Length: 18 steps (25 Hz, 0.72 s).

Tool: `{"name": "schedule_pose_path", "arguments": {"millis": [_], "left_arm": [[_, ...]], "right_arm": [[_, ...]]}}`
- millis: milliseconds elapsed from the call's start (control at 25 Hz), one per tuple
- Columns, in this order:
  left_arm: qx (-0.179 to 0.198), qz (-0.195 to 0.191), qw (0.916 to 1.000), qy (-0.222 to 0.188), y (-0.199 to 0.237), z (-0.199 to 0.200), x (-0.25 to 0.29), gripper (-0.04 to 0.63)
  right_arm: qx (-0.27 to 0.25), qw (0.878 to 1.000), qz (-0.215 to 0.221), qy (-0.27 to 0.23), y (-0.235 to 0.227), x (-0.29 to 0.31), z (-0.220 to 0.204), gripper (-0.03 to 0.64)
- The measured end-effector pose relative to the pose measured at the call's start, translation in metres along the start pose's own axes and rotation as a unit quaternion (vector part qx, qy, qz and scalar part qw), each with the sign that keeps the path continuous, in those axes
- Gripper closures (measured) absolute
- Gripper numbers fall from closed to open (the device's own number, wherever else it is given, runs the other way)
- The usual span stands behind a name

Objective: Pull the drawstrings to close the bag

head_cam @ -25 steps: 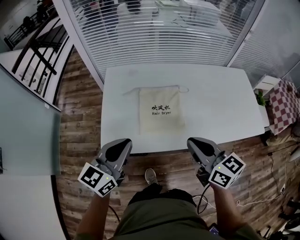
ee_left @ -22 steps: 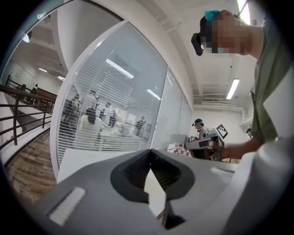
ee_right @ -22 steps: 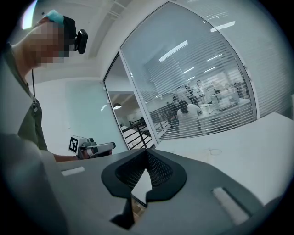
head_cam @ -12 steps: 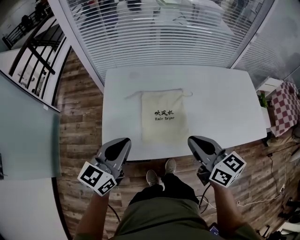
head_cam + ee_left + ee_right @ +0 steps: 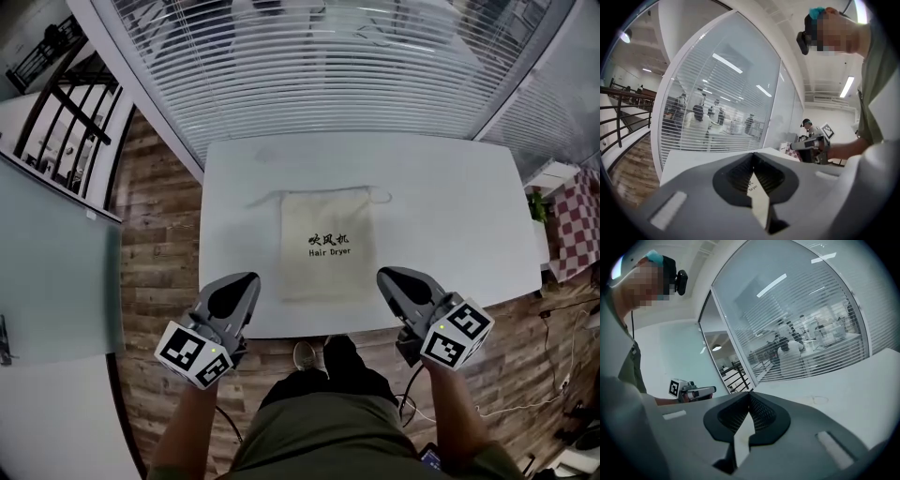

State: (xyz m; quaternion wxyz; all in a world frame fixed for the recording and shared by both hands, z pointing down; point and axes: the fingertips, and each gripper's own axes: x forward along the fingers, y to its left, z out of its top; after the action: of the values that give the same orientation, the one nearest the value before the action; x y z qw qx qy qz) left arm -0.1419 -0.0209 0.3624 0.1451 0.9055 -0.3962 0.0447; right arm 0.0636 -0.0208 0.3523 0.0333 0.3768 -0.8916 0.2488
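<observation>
Head view: cream cloth drawstring bag (image 5: 327,246) lies flat on the white worktop (image 5: 450,216), roughly mid-width. It is printed in black with Chinese characters over "Hair Dryer". The bag's mouth faces the far edge, towards the slatted blinds (image 5: 328,66), and its bottom faces the person. The top edge is straight and full width, not gathered. Drawstrings: one cord (image 5: 264,199) trails out left from the top-left corner, and a small loop (image 5: 380,196) lies at the top-right corner. Both rest on the worktop.

Left hand-held gripper (image 5: 247,281) is at the near edge of the worktop, left of the bag's lower corner and apart from it. Right hand-held gripper (image 5: 386,276) mirrors it on the right, just beside the bag's lower-right corner, not touching. Each points away from the person across the worktop. Height above the surface cannot be told.

Left gripper view: jaws pressed together at the tips, nothing pinched. The bag's printed face shows through the gap behind the tips. The right hand-held gripper is visible beyond, in the person's hand.

Right gripper view: jaws likewise pressed together and empty. Bare worktop lies ahead.

Wooden floor (image 5: 155,244) surrounds the worktop; a dark railing (image 5: 56,94) stands far left.
</observation>
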Motion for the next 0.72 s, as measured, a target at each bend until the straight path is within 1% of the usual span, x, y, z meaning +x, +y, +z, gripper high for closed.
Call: {"name": "schedule_pose_path", "arguments": {"millis": [240,400,600,720], "left_arm": [[-0.004,0.011,0.9999,0.011,0.016,-0.004,0.025,0.589],[-0.006,0.023,0.9994,0.025,0.021,-0.009,0.044,0.589],[-0.007,0.044,0.9982,0.040,0.033,-0.013,0.065,0.589],[-0.007,0.066,0.9964,0.053,0.046,-0.021,0.074,0.589]], "right_arm": [[0.004,1.000,0.004,0.012,-0.029,0.018,0.003,0.607],[0.005,1.000,-0.001,0.011,-0.055,0.022,0.009,0.607],[0.010,1.000,-0.002,0.023,-0.087,0.028,0.013,0.607],[0.012,0.999,0.000,0.032,-0.104,0.033,0.011,0.607]]}}
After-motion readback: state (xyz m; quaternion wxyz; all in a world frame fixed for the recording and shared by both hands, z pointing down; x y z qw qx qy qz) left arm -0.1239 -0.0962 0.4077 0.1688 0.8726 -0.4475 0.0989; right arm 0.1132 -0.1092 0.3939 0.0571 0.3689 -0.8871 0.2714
